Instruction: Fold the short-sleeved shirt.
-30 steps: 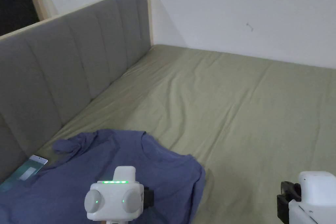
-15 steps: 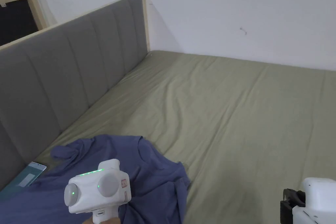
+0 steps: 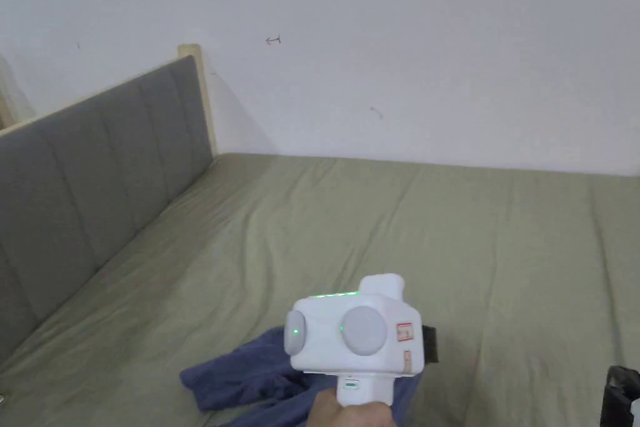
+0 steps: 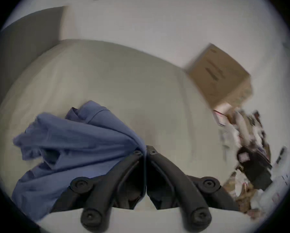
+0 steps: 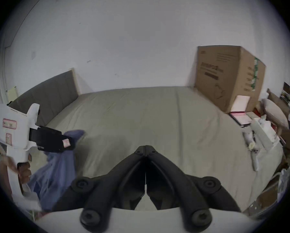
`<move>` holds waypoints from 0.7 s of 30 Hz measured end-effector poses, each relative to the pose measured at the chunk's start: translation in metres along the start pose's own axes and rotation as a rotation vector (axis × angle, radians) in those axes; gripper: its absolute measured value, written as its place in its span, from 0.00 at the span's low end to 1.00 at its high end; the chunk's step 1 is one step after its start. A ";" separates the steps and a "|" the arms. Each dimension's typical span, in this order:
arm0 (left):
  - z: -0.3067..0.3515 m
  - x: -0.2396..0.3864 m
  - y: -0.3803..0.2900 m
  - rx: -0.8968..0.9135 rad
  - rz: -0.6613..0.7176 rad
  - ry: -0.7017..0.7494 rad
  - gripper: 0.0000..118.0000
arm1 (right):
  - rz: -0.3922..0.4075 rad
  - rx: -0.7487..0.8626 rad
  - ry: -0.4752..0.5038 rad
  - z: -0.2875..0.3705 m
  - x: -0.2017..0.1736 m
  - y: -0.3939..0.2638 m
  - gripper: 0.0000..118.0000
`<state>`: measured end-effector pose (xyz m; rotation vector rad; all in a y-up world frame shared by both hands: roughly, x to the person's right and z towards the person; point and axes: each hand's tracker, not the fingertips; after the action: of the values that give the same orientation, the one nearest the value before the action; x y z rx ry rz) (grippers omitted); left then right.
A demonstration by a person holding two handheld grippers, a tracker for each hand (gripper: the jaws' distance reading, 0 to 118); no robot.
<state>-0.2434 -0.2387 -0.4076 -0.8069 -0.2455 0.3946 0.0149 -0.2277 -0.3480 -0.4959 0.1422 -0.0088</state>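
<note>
Nearest, the right gripper (image 5: 145, 146) is hanging over bare sheet with its jaws pressed together on nothing. To its left, the left gripper (image 4: 145, 150) is pinching a bunch of the blue short-sleeved shirt (image 4: 77, 140), jaws closed on the fabric, so the shirt is trailing crumpled onto the olive bed sheet (image 3: 400, 222). No fold is made; spreading flat is left. Farther off, a cardboard box (image 5: 225, 78) is standing against the wall.
</note>
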 end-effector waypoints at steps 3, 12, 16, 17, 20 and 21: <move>-0.017 0.078 -0.007 -0.041 -0.103 -0.210 0.00 | -0.041 0.034 -0.090 0.018 0.039 0.007 0.00; -0.072 0.149 -0.056 -0.169 -0.165 -0.300 0.01 | -0.131 0.056 -0.256 0.052 0.119 0.003 0.00; -0.086 0.137 -0.061 -0.249 -0.140 -0.213 0.71 | -0.131 0.022 -0.267 0.052 0.123 -0.004 0.00; -0.086 0.133 -0.061 -0.251 -0.146 -0.206 0.93 | -0.131 0.014 -0.266 0.050 0.123 -0.005 0.00; -0.073 0.119 -0.052 -0.190 -0.170 -0.152 0.98 | -0.125 0.000 -0.251 0.044 0.117 -0.006 0.00; -0.068 0.115 -0.052 -0.194 -0.187 -0.109 0.98 | -0.122 -0.003 -0.243 0.042 0.115 -0.006 0.00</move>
<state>-0.1028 -0.2660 -0.4078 -0.9451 -0.4626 0.2408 0.1345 -0.2176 -0.3237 -0.5040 -0.1258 -0.0679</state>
